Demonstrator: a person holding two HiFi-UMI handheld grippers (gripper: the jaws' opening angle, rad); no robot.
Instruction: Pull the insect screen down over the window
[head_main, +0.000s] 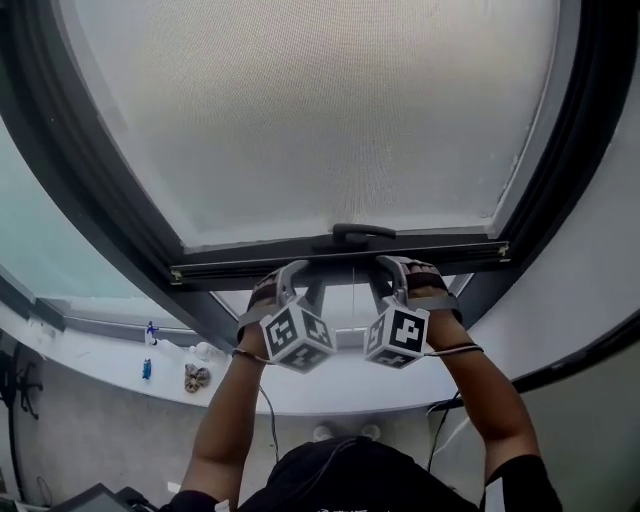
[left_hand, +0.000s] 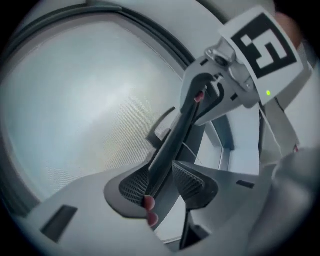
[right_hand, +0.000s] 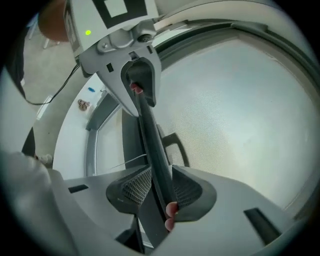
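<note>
At the left, the left gripper (head_main: 300, 268) is closed on the screen's bar (head_main: 230, 264). In the left gripper view the dark bar runs between its ribbed pads (left_hand: 134, 184), which press on either side of it. The bar lies level across the opening, with the mesh (head_main: 320, 110) stretched above it and filling most of the frame. A small handle (head_main: 363, 232) sits on the bar near its middle, between the two grips. Just to its right, the right gripper (head_main: 397, 265) is clamped on the same bar, again with the bar held between its pads.

The pull-down looks to be under way but unfinished, since a strip of uncovered window (head_main: 350, 305) shows below the bar, above the sill (head_main: 110, 360).

The next move calls for both grippers to draw downward together at an even rate. That keeps the bar level so it does not jam in the side tracks, and the grip should be kept until the bar meets the lower frame.
</note>
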